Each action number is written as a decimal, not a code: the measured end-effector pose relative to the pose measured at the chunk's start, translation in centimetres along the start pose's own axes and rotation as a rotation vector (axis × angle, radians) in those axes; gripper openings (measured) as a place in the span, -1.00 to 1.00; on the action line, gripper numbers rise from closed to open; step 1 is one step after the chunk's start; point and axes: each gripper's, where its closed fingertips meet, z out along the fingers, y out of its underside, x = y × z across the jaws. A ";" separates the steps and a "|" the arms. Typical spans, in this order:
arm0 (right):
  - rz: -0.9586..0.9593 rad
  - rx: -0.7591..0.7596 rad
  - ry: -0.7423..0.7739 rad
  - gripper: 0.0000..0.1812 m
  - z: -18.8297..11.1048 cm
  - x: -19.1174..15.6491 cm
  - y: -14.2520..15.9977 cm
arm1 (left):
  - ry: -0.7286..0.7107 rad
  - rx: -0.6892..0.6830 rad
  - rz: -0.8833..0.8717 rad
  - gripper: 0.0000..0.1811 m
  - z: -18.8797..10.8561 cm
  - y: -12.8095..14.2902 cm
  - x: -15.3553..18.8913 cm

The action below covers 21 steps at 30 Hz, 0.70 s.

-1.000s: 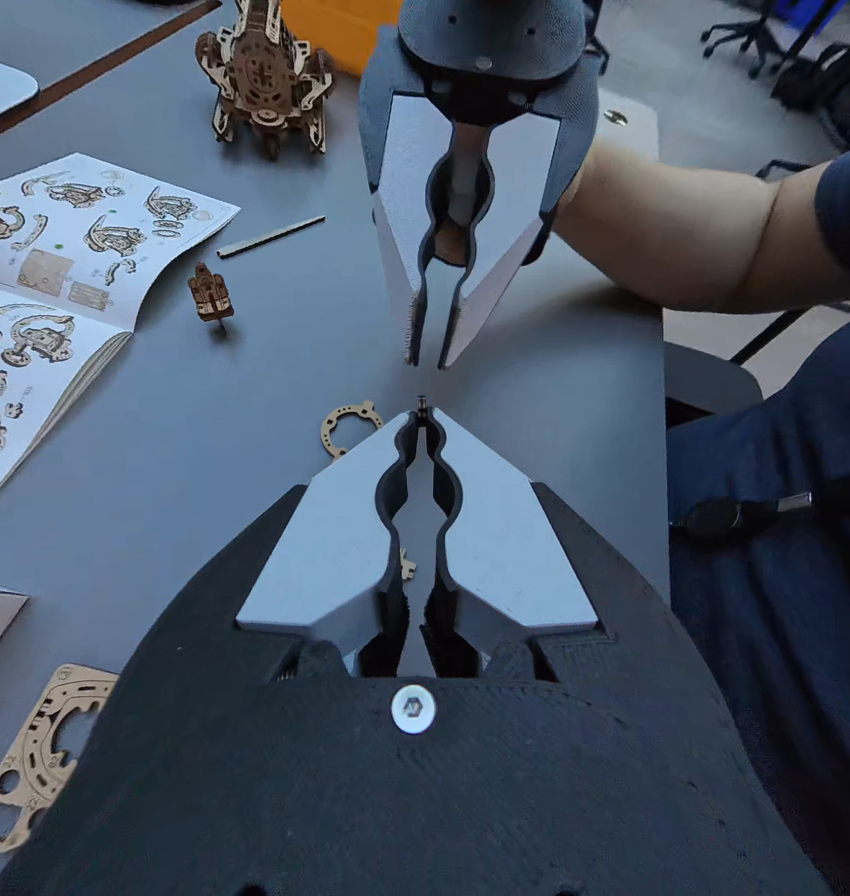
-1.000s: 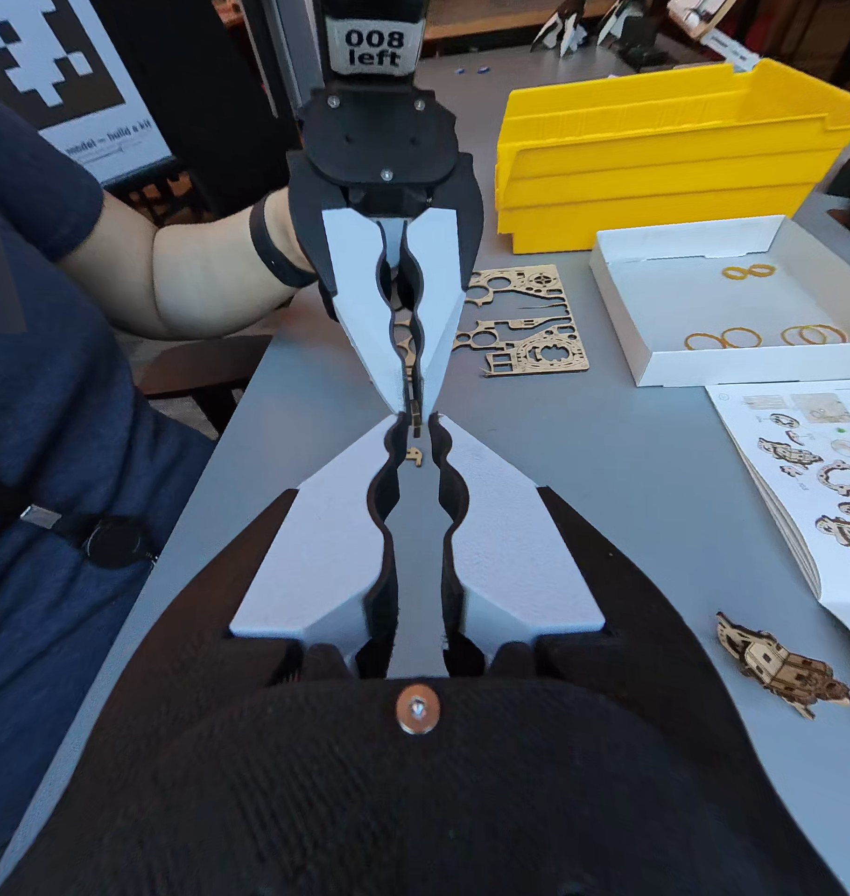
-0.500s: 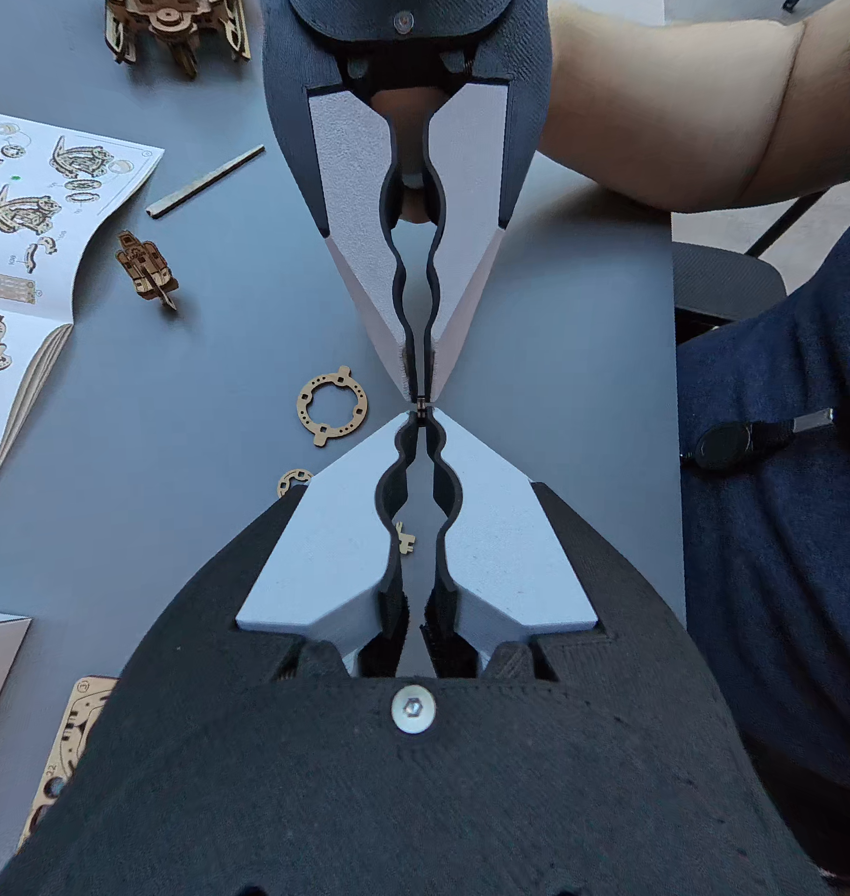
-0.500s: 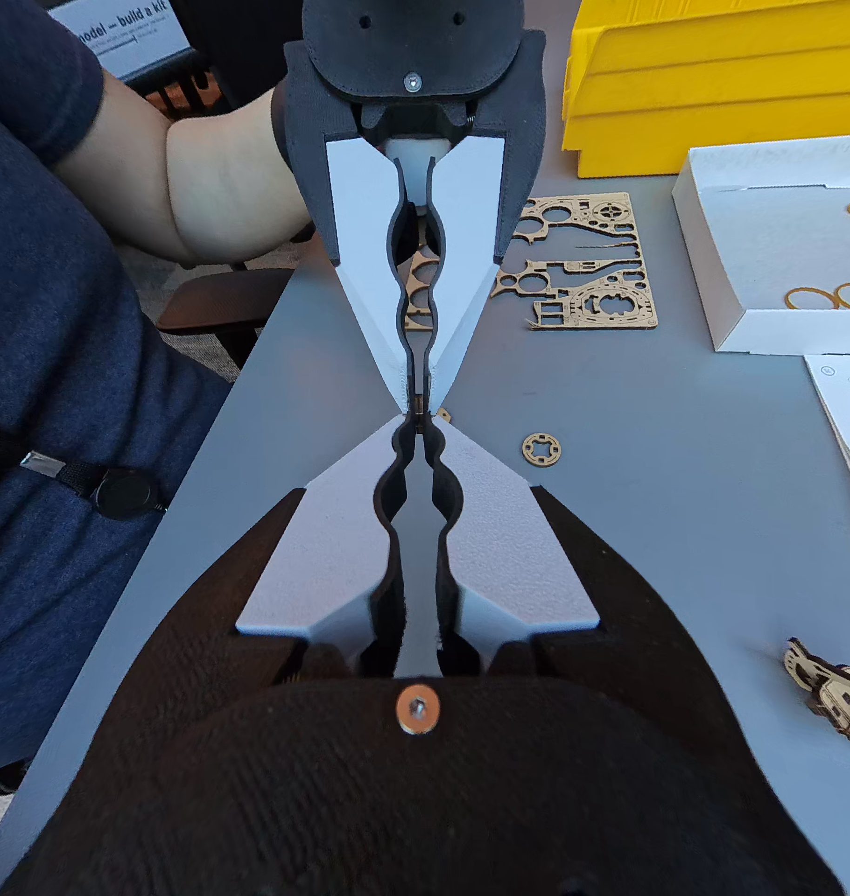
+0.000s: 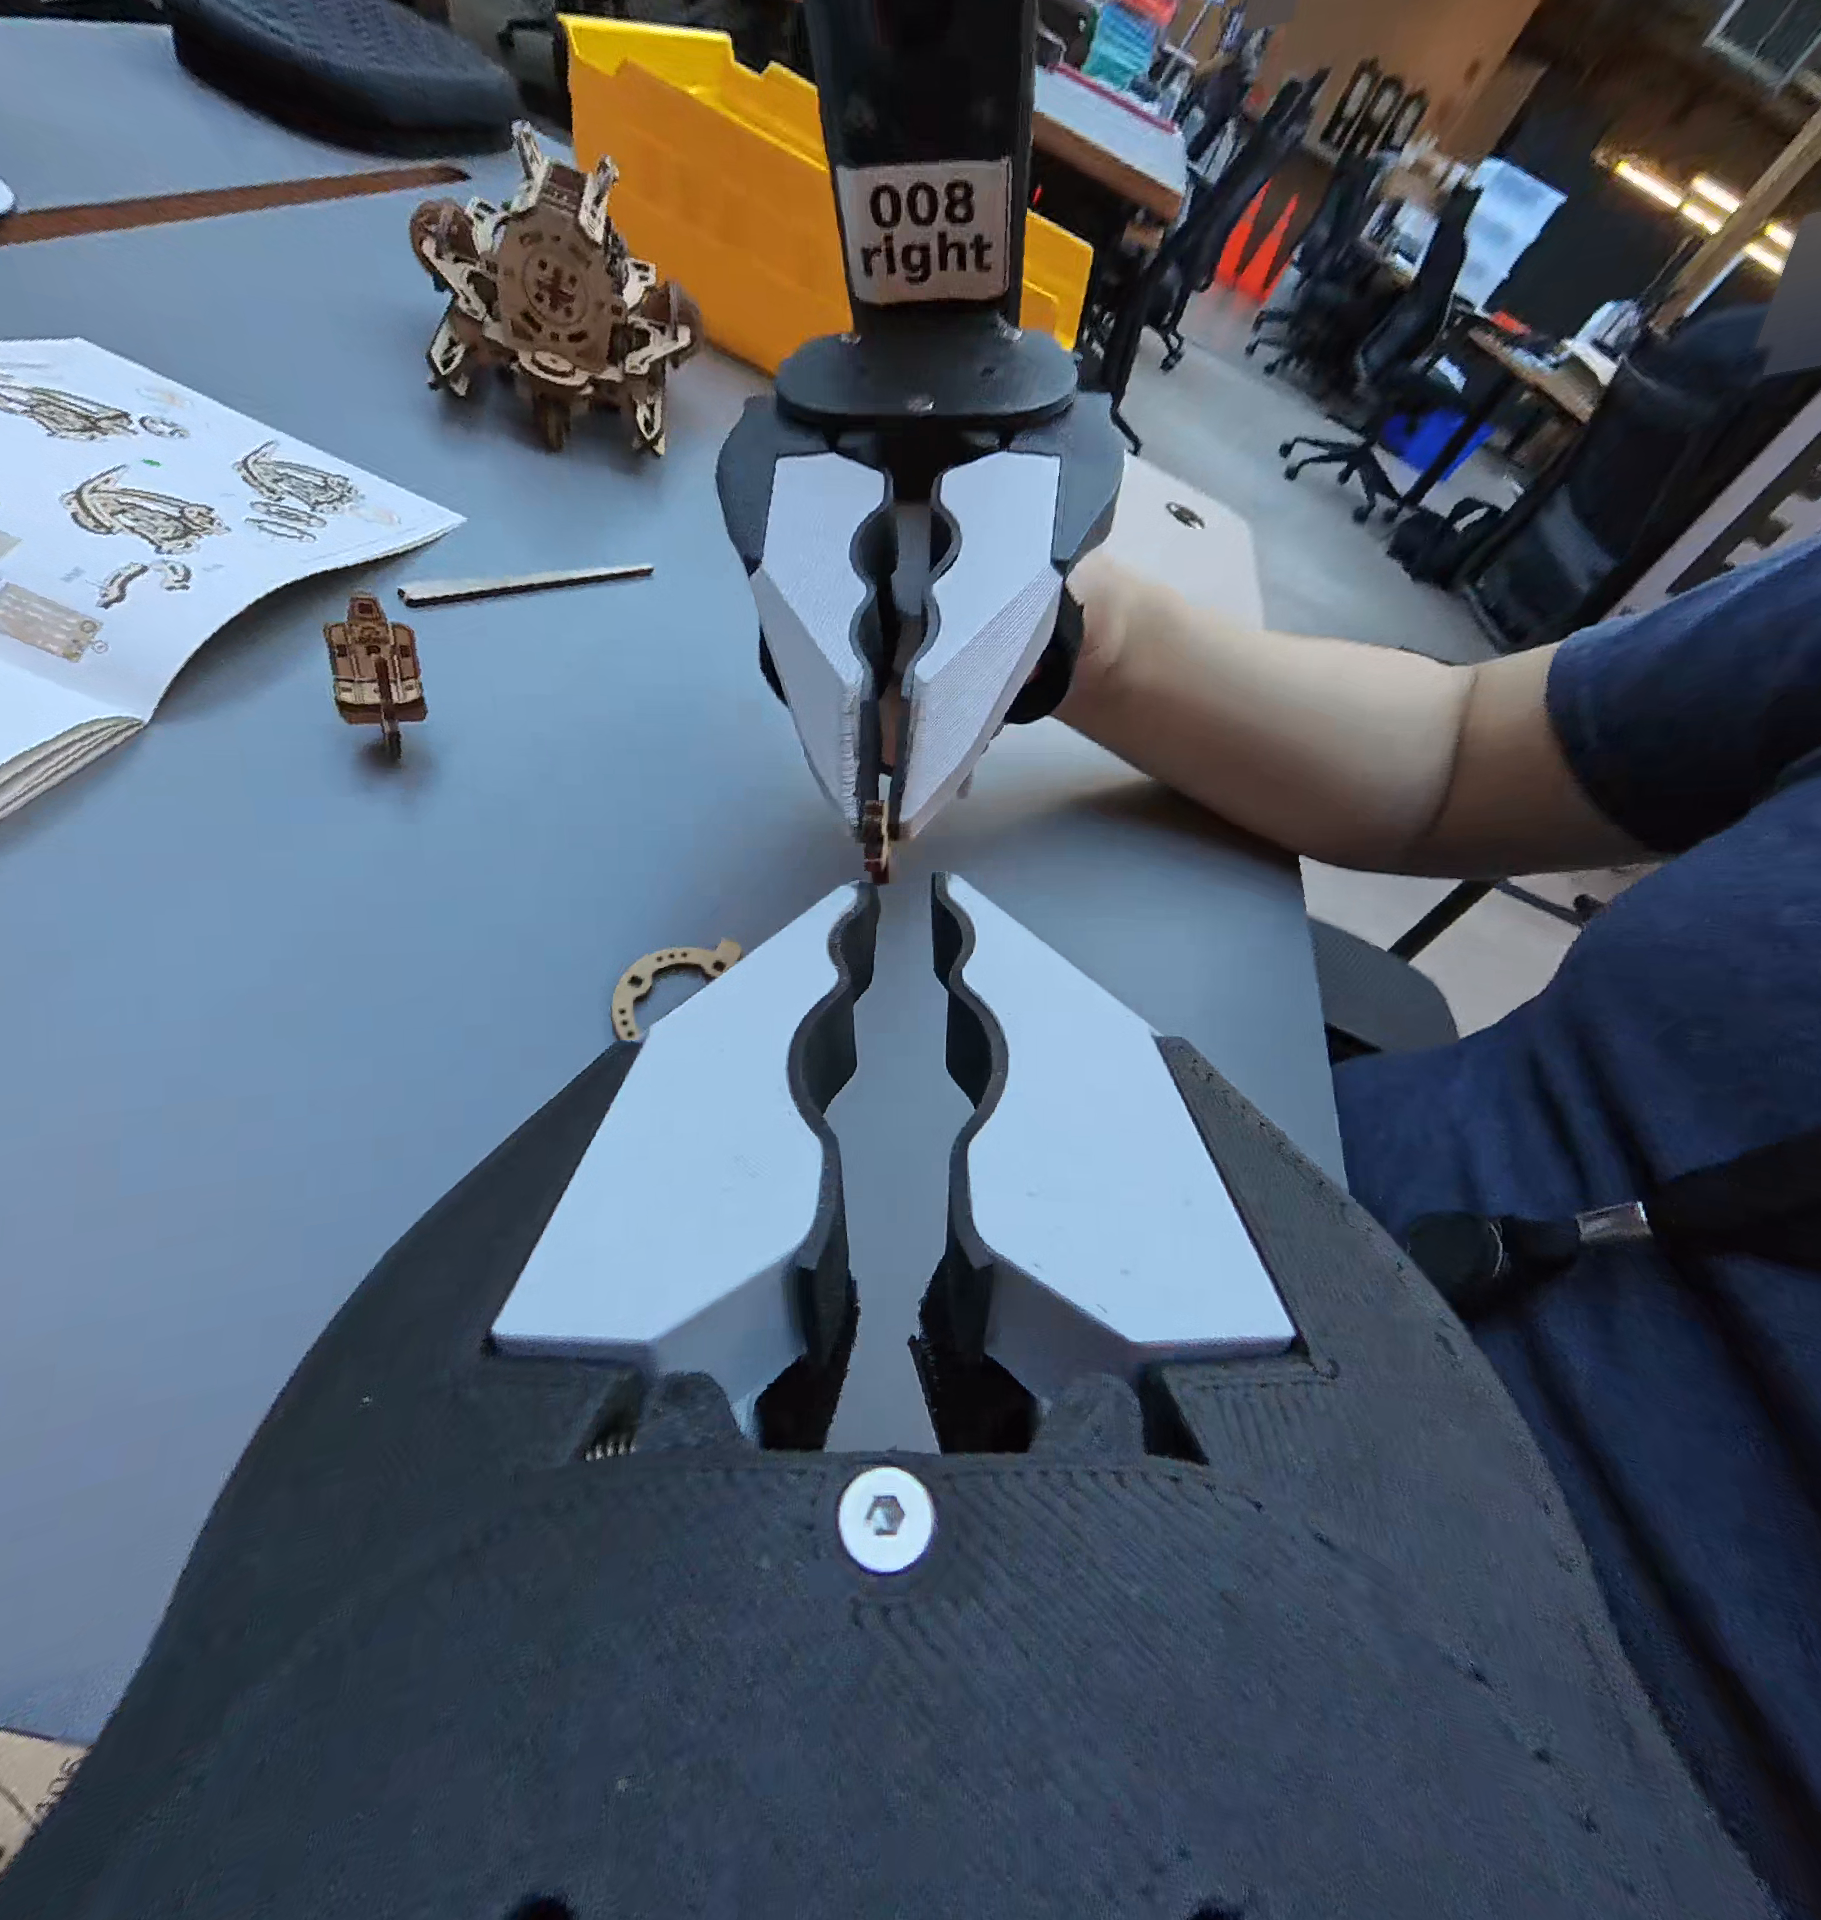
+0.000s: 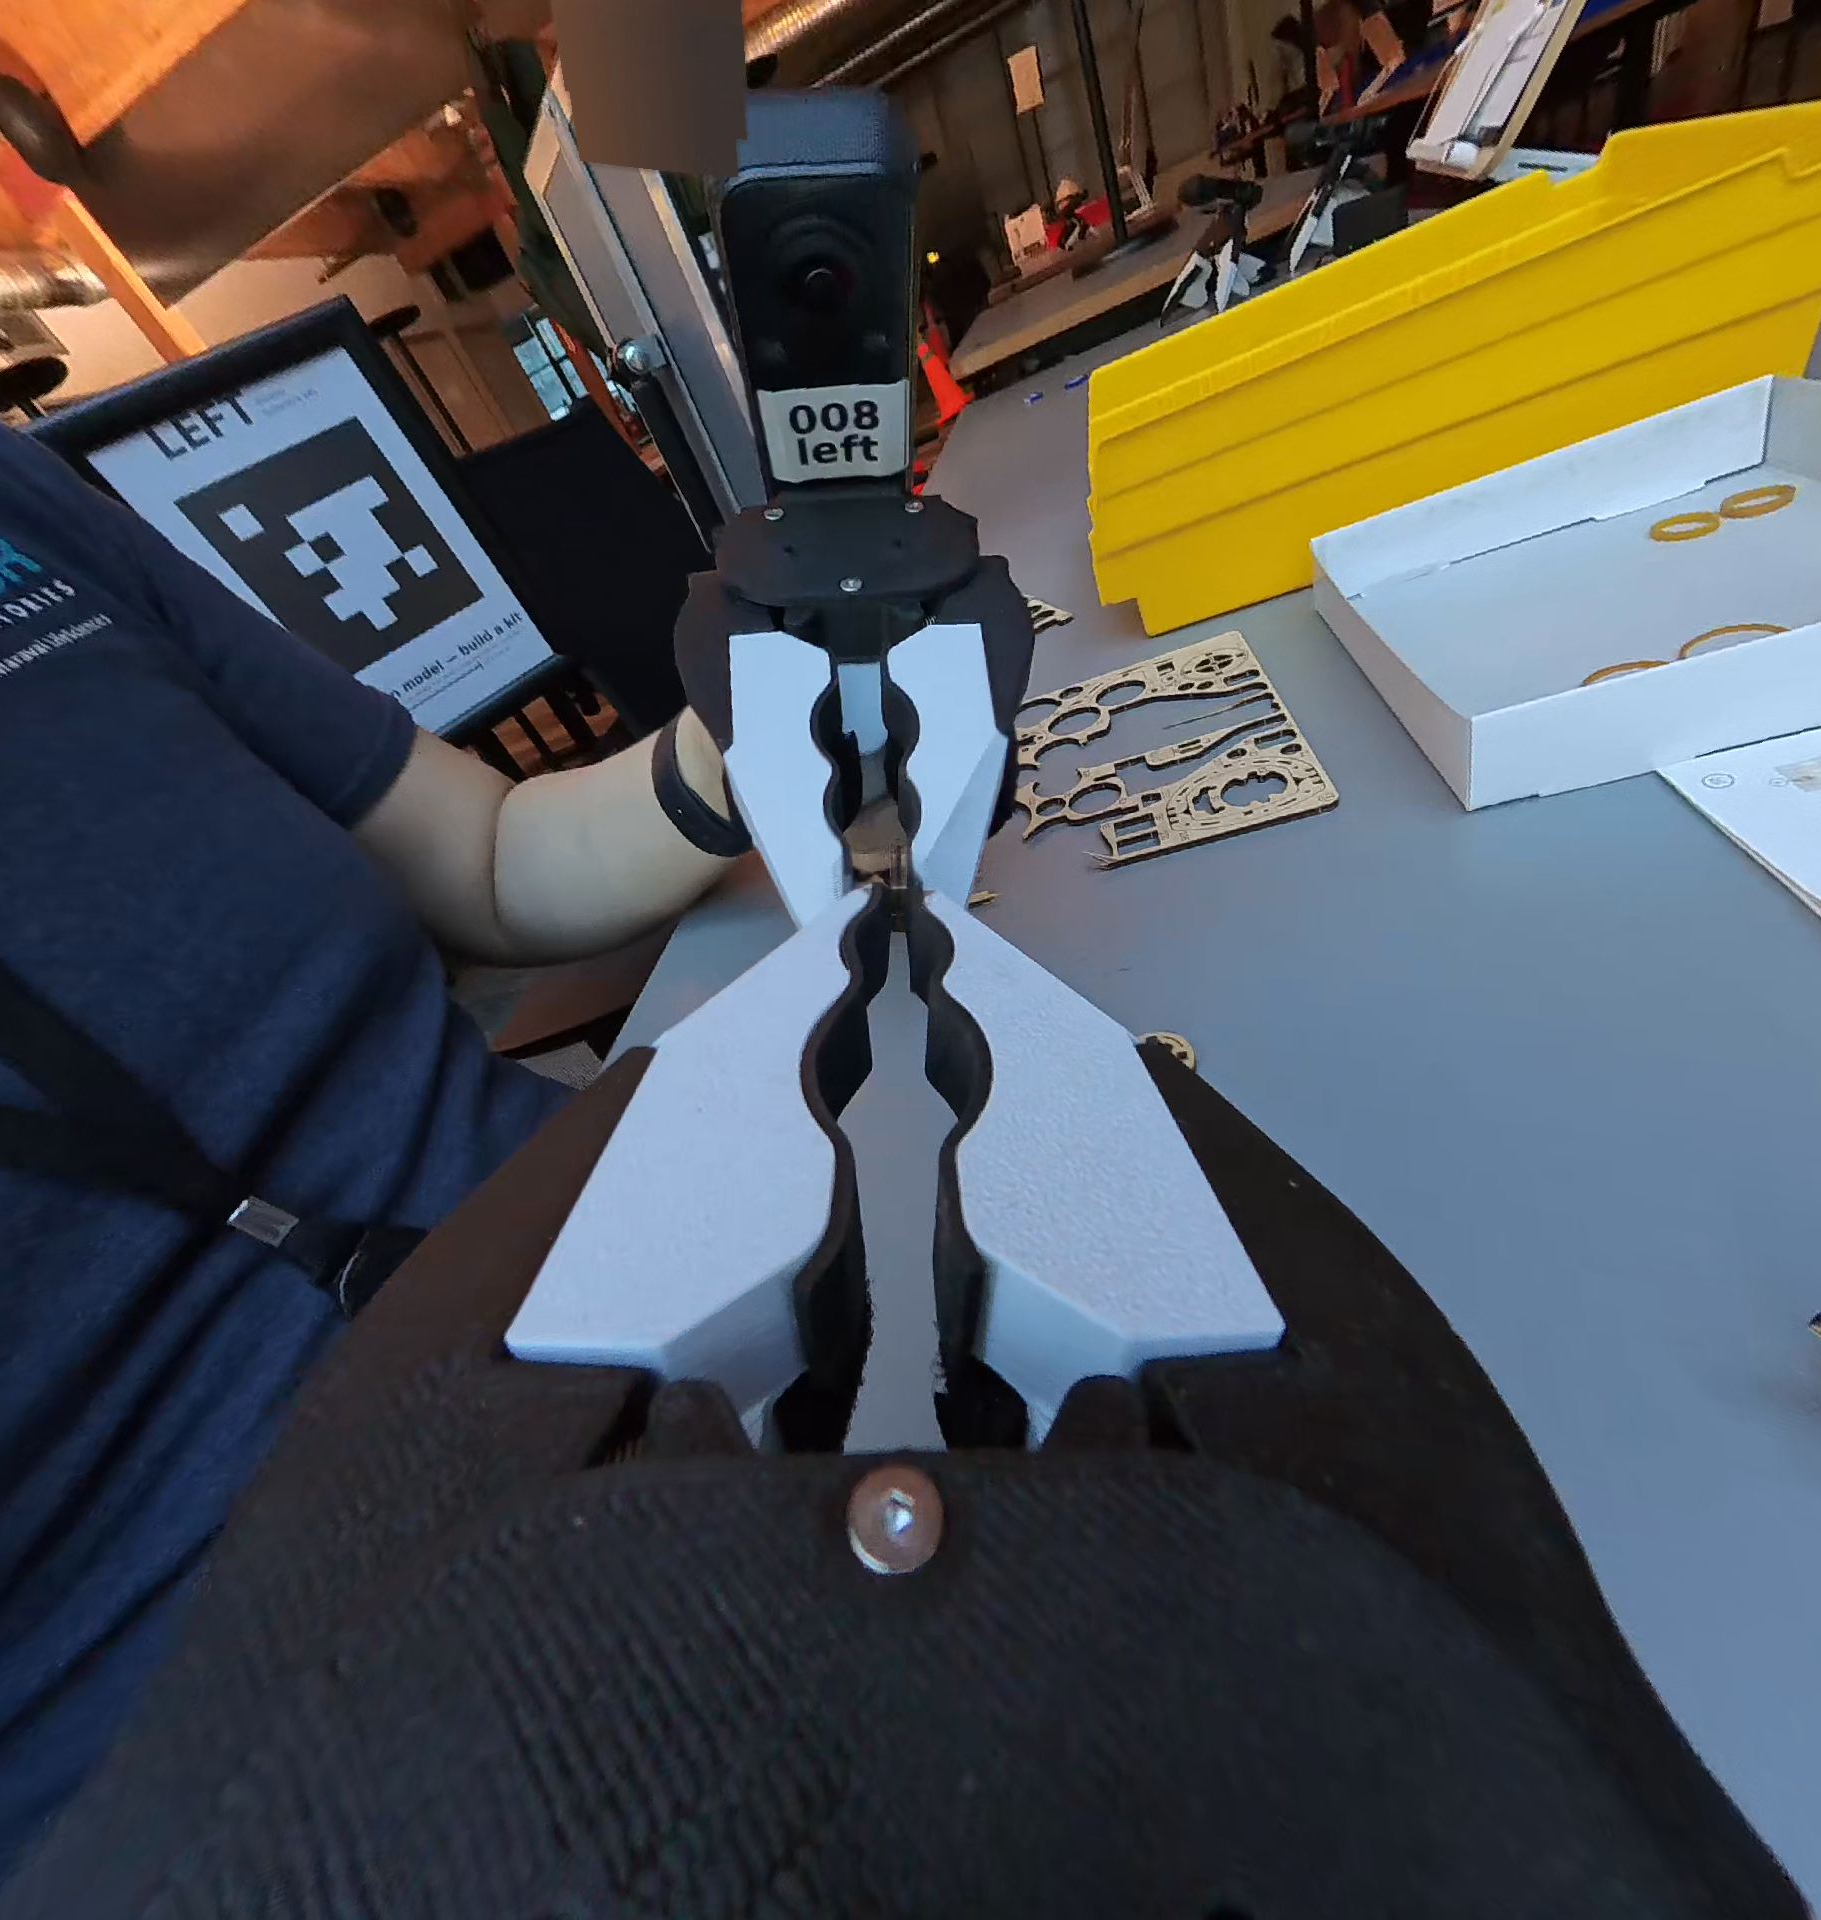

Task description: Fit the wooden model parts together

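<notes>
A tiny brown wooden part [image 5: 877, 842] sticks out of the tips of my right gripper [image 5: 878, 808], which faces me in the left wrist view and is shut on it. My left gripper [image 5: 904, 888] is open by a narrow gap, tips just below the part and not gripping it. In the right wrist view my right gripper [image 6: 890, 902] is shut tip to tip against the left gripper [image 6: 878, 864], and the part [image 6: 895, 871] barely shows. Both hover above the grey table [image 5: 262, 987].
On the table lie a flat ring part [image 5: 667, 977], a small wooden sub-assembly [image 5: 374, 670], a built wooden model [image 5: 553, 301], a stick [image 5: 527, 584], an open instruction booklet [image 5: 106, 540], a punched part sheet [image 6: 1176, 758], a white box [image 6: 1488, 748] and yellow bins [image 6: 1457, 343]. Both grippers' tips are close together, under 4 cm apart. Both grippers' tips are roughly 15 cm from the small wooden sub-assembly [image 5: 374, 670].
The left gripper held the tiny part while the right was open. They met tip to tip, the right shut on the part, and the left has opened and let go.
</notes>
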 end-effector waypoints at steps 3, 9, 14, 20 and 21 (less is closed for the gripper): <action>-0.001 -0.002 -0.008 -0.99 0.2 -0.2 0.2 | -0.021 0.022 0.020 -0.95 -0.3 -0.2 -0.3; 0.017 0.001 -0.049 -0.99 0.3 -0.4 0.4 | -0.003 -0.013 0.049 -0.99 -0.4 0.2 0.1; -0.017 -0.053 -0.028 -0.91 0.5 -0.4 1.1 | -0.001 -0.082 0.056 -0.99 -0.1 1.3 0.1; -0.003 -0.078 -0.048 -0.99 0.7 -0.6 1.6 | 0.007 -0.131 0.075 -0.99 0.0 2.0 0.2; -0.005 -0.082 -0.046 -0.99 0.6 -0.6 1.7 | 0.008 -0.133 0.075 -0.99 0.0 2.1 0.2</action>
